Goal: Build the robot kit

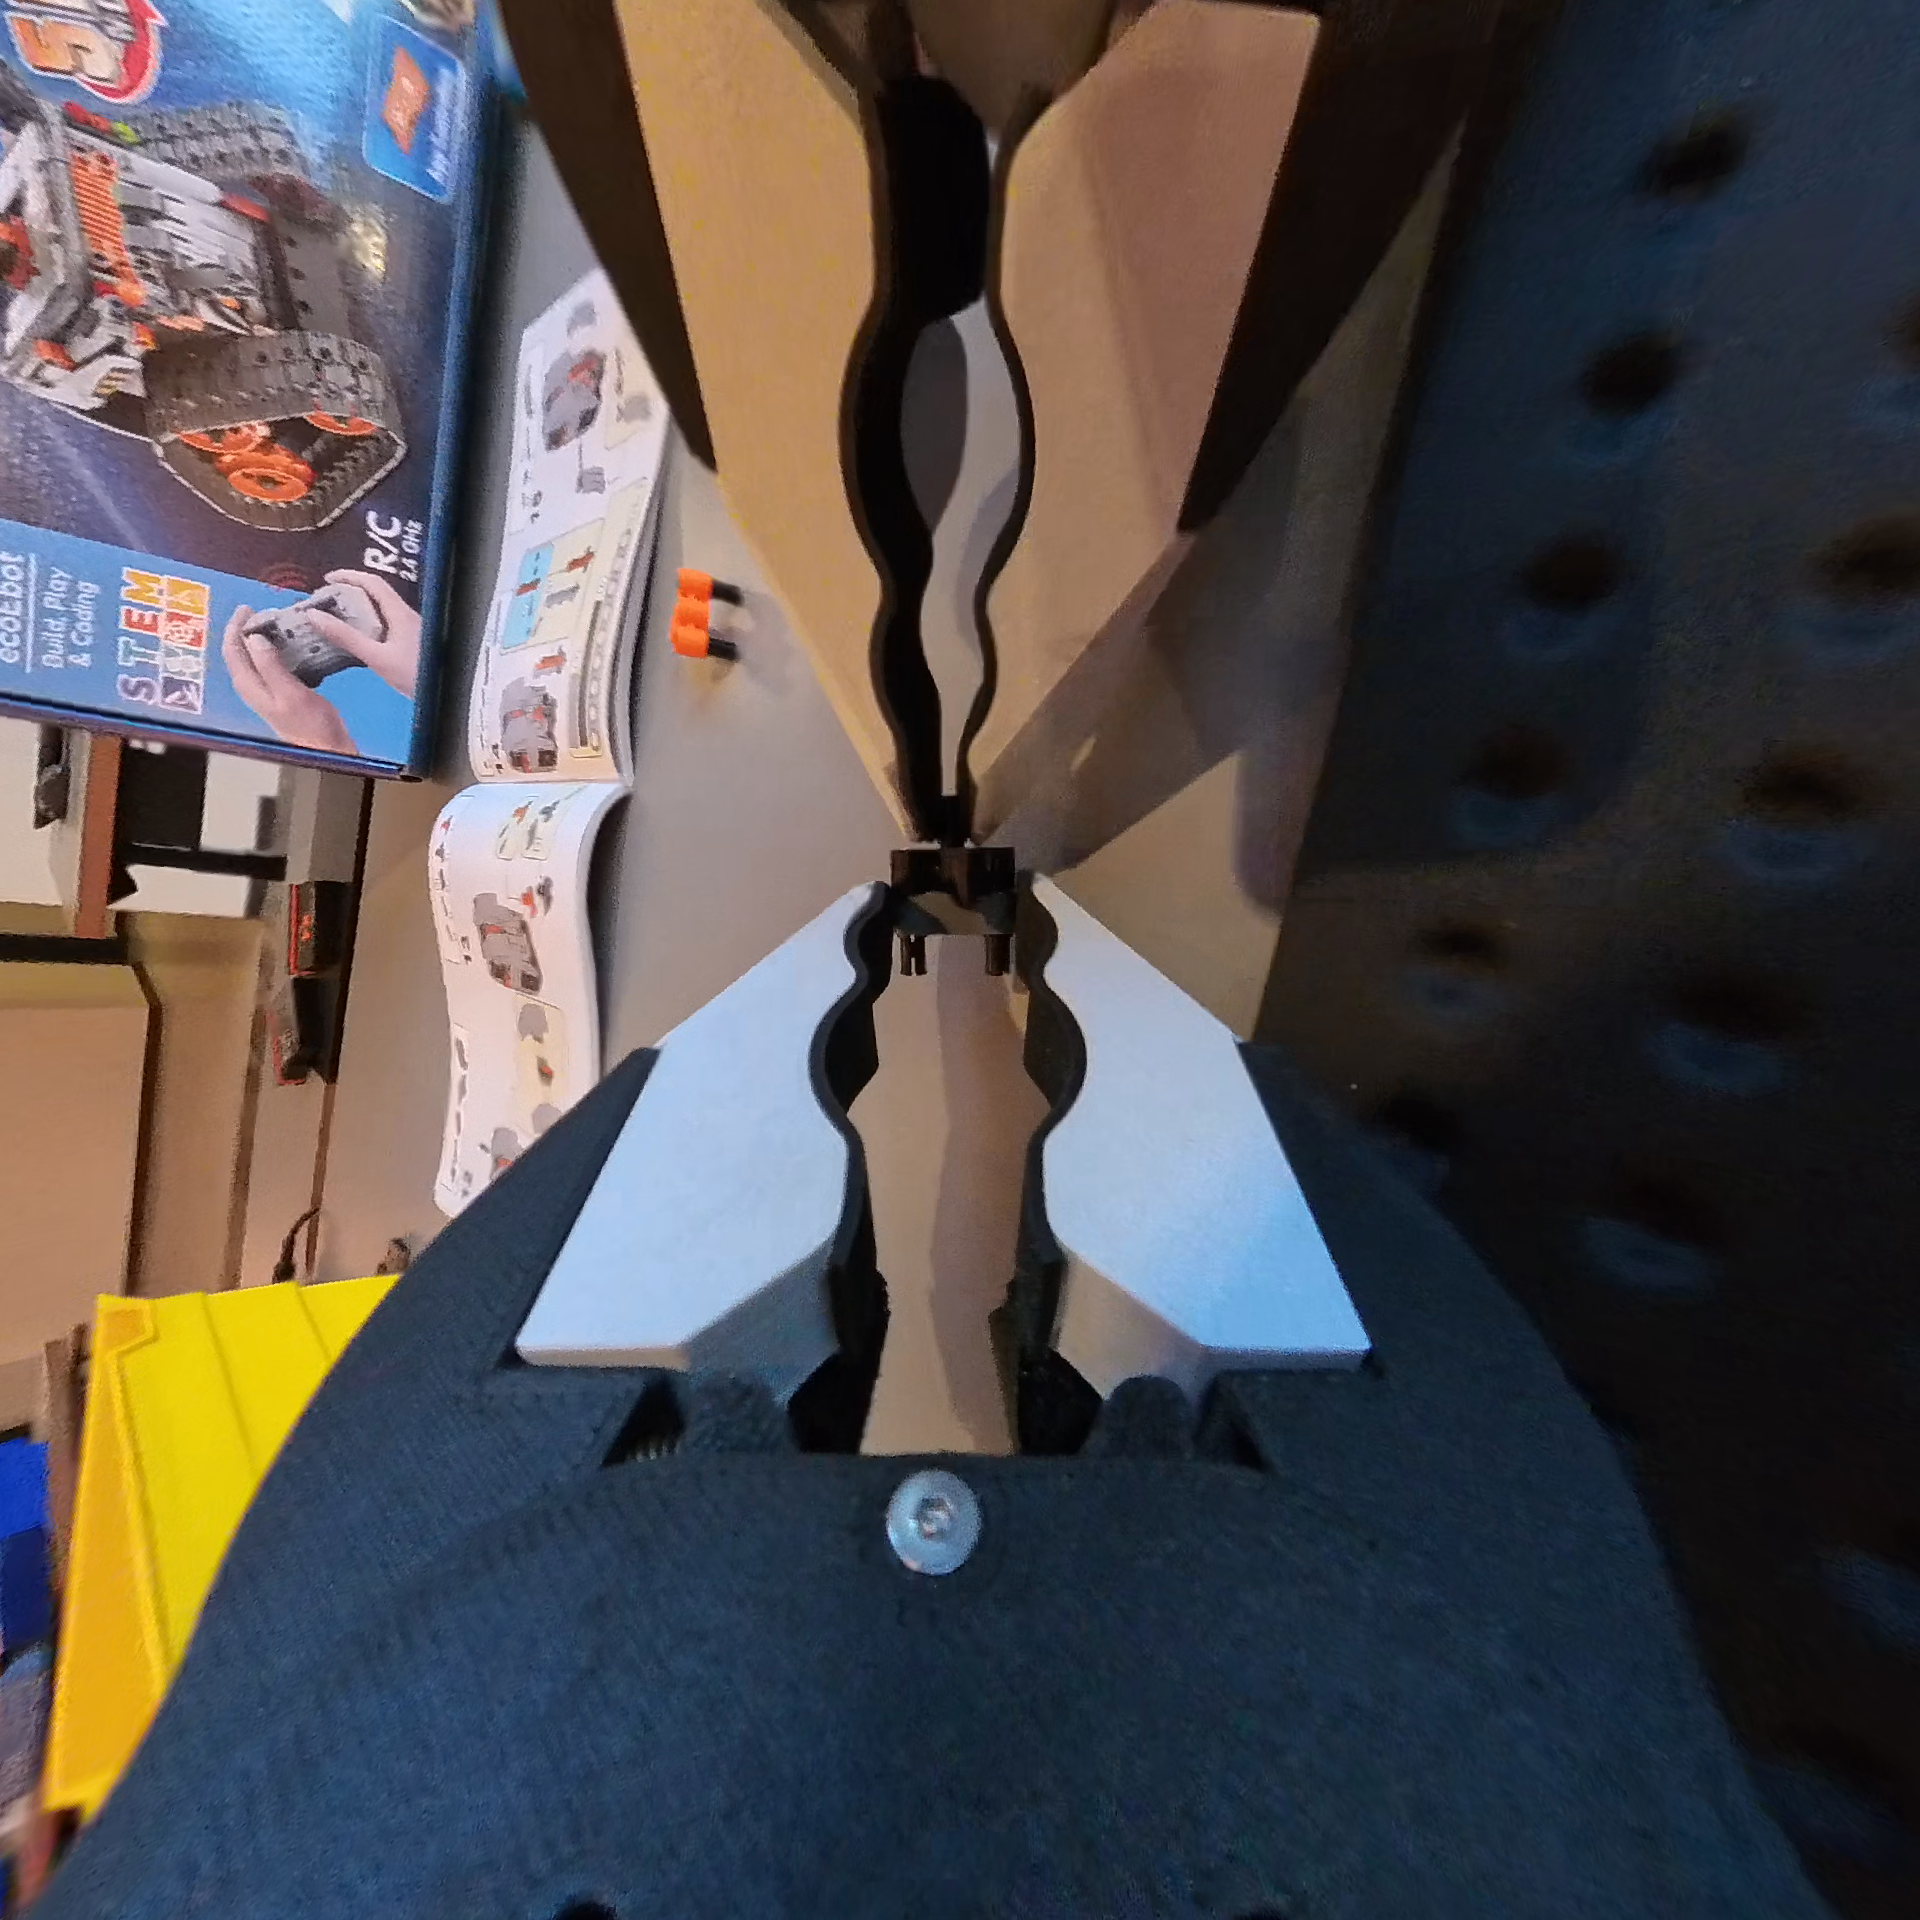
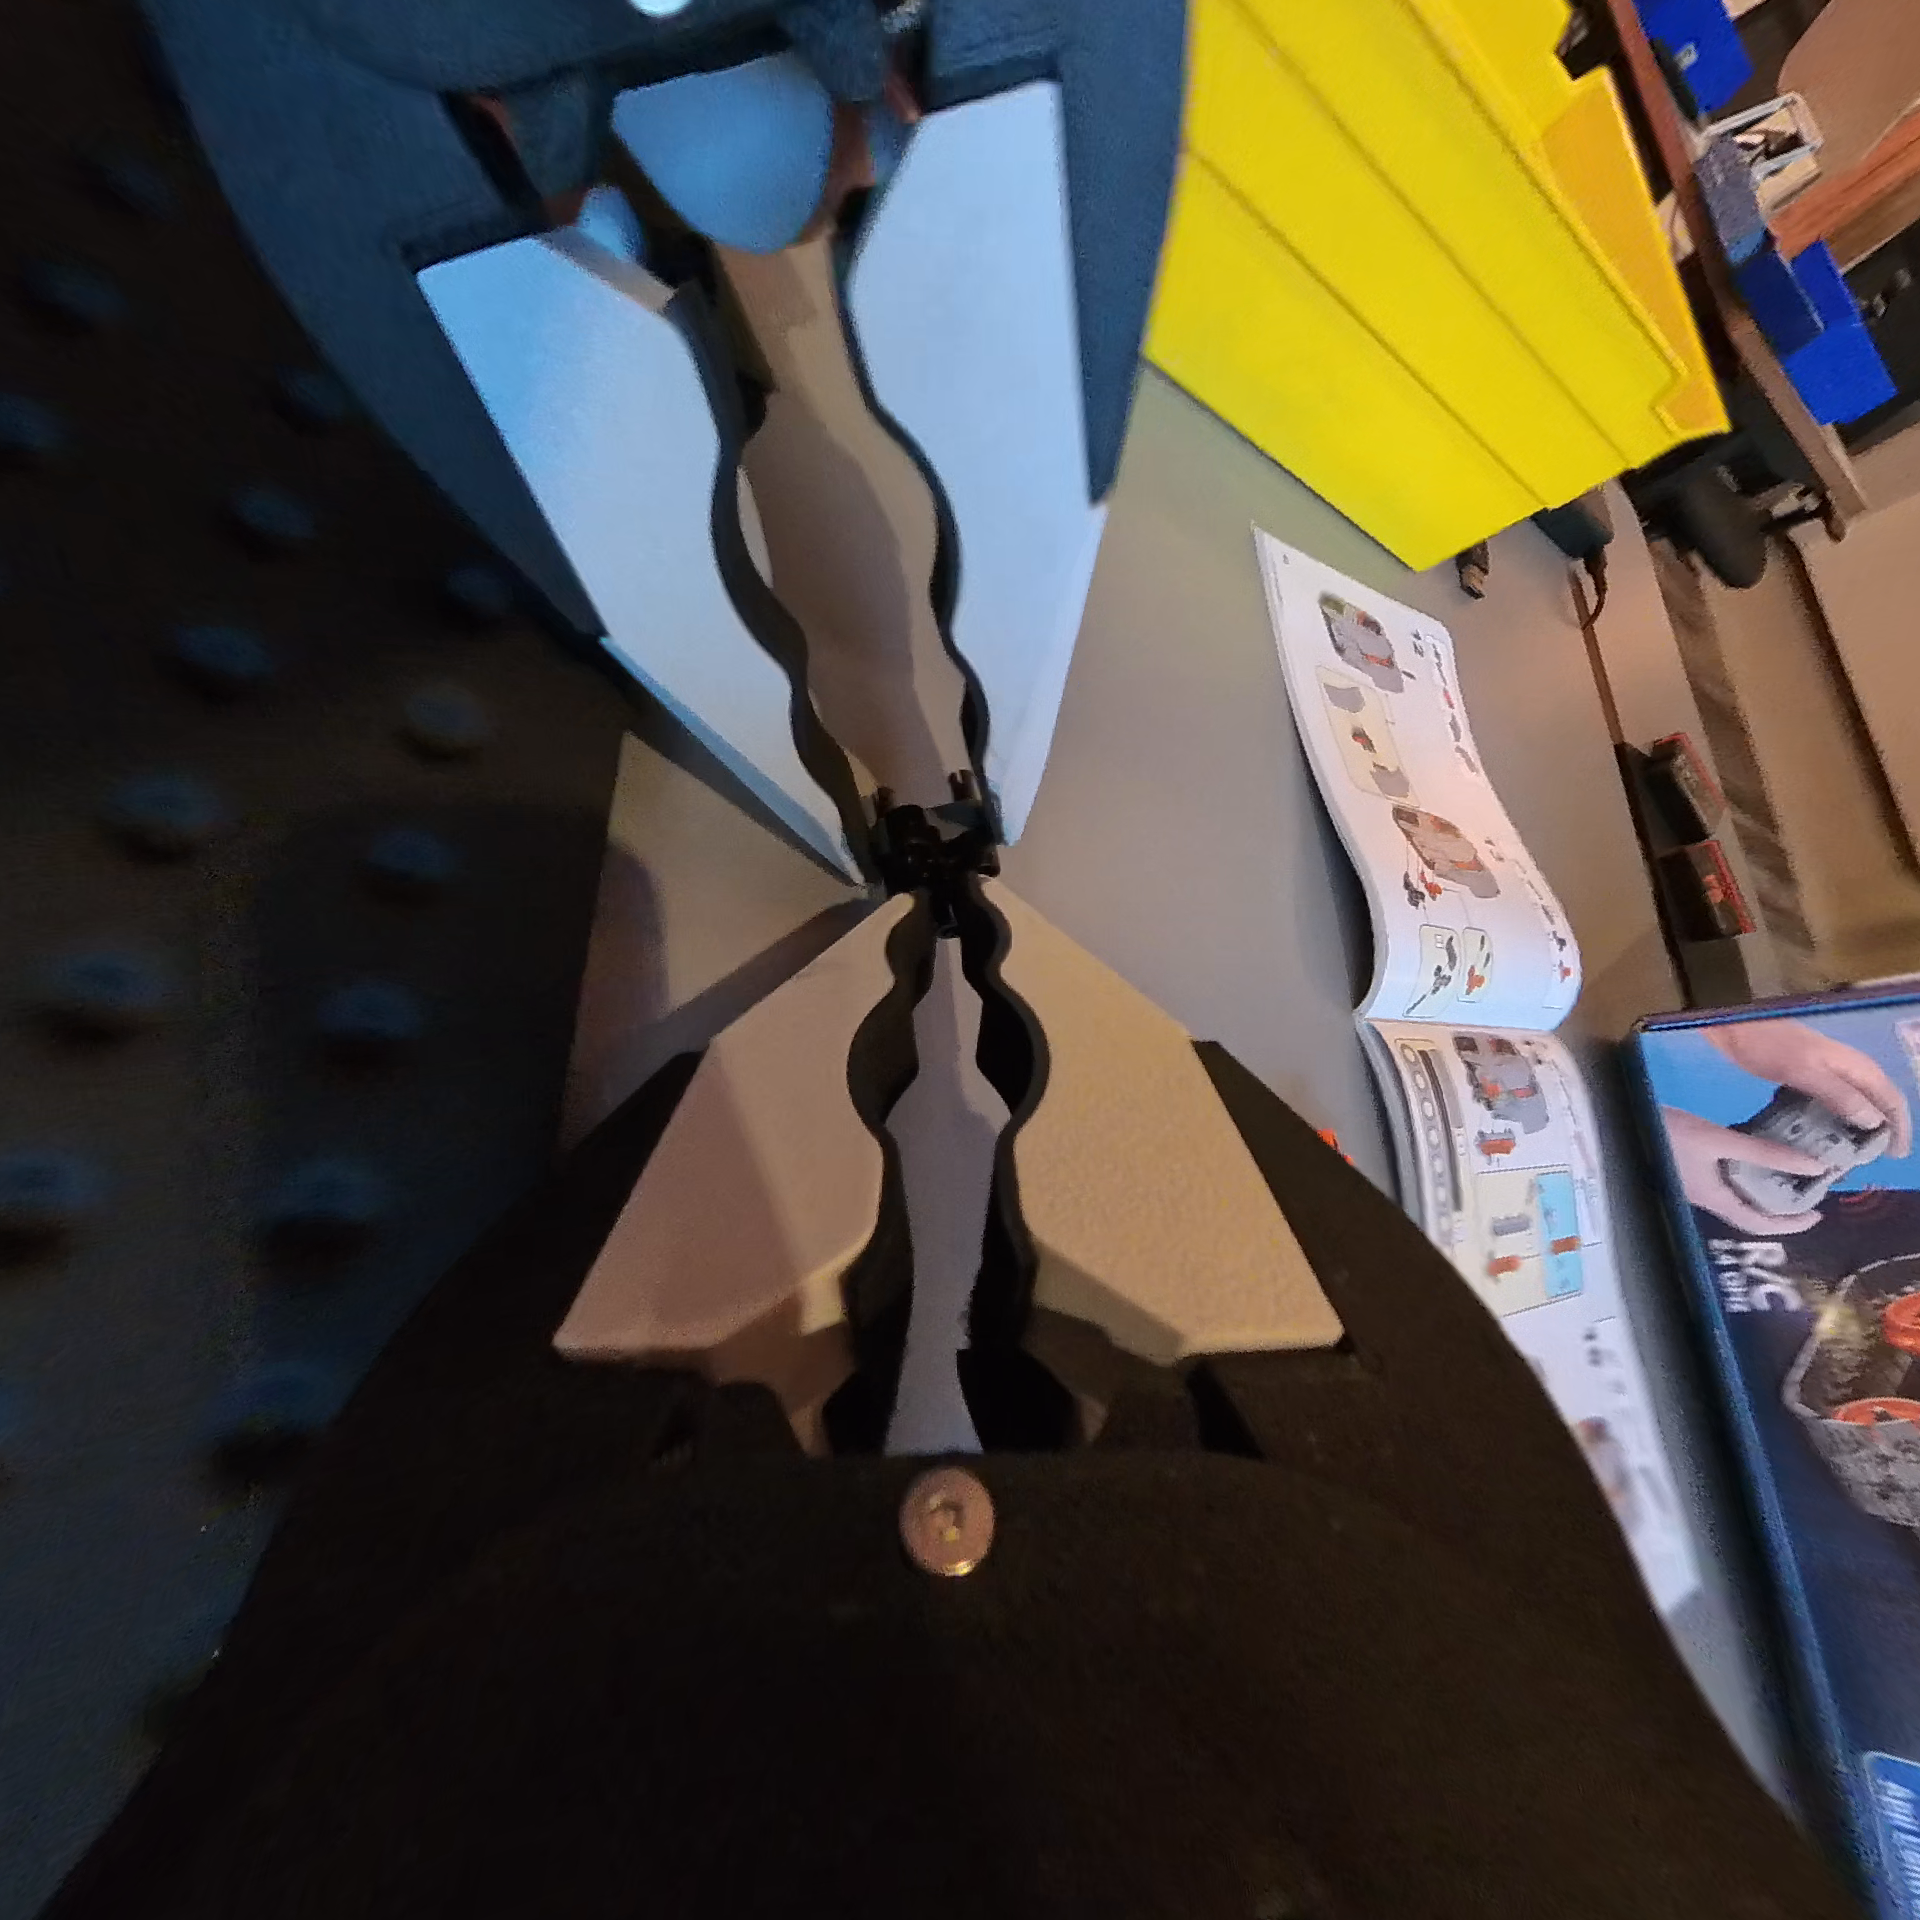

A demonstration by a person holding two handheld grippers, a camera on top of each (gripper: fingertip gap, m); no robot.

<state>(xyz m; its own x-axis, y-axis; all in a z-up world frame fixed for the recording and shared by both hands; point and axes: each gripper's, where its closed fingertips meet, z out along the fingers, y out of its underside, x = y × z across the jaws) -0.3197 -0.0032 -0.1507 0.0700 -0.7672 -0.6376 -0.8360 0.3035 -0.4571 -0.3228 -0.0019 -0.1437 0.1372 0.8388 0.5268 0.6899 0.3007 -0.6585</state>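
Note:
My left gripper (image 1: 951, 914) is shut on a small black connector piece (image 1: 951, 871) with two short pins pointing back toward the camera. It grips the piece at its grey fingertips. My right gripper (image 1: 943, 826) faces it tip to tip from above, its tan fingers closed on a thin black pin (image 1: 948, 808) that meets the top of the connector. In the right wrist view, my right gripper (image 2: 940, 920) pinches the pin (image 2: 945, 916) against the connector (image 2: 933, 840), which the left gripper (image 2: 930, 821) holds. Both hover above a grey table.
A blue toy box (image 1: 208, 364) and an open instruction booklet (image 1: 566, 540) lie at the left, with a small orange piece with black pins (image 1: 701, 615) beside them. A yellow bin (image 1: 197, 1507) stands lower left. A dark perforated board (image 1: 1662, 727) fills the right side. My left and right fingertips are right by each other.

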